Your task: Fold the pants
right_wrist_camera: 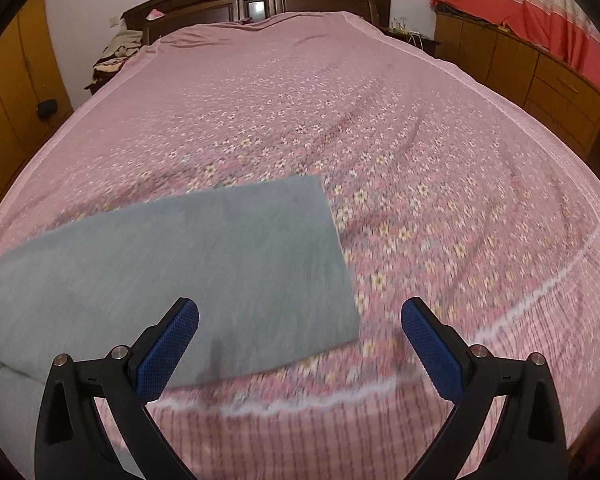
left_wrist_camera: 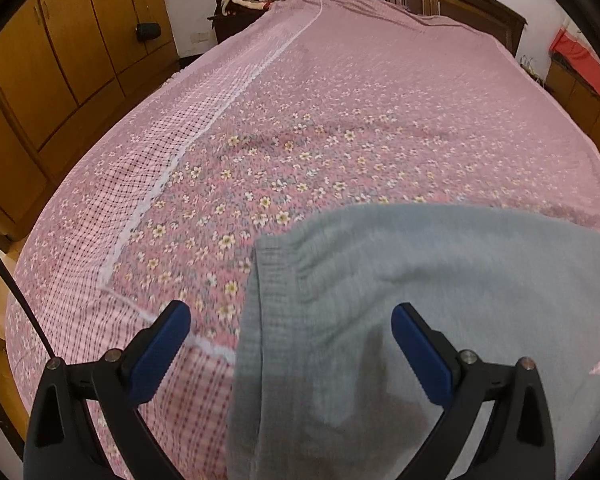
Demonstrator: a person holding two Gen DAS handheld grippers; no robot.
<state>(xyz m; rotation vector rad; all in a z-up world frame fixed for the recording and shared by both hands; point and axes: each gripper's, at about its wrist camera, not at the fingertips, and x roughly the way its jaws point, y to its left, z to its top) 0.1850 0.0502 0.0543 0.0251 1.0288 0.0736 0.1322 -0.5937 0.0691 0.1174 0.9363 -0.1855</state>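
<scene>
Both hand-held grippers gape empty: left (left_wrist_camera: 291,316) sees pants (left_wrist_camera: 420,320) waistband (left_wrist_camera: 278,264), right (right_wrist_camera: 300,314) the cuff end (right_wrist_camera: 332,240).

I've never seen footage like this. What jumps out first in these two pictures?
A grey pair of pants lies flat at the near end of a big bed under a pink floral bedspread. At the bottom of each view, a black gripper with blue-padded jaws stands wide open: the left gripper hovers over the elastic waistband, and the right gripper over the opposite end.
</scene>
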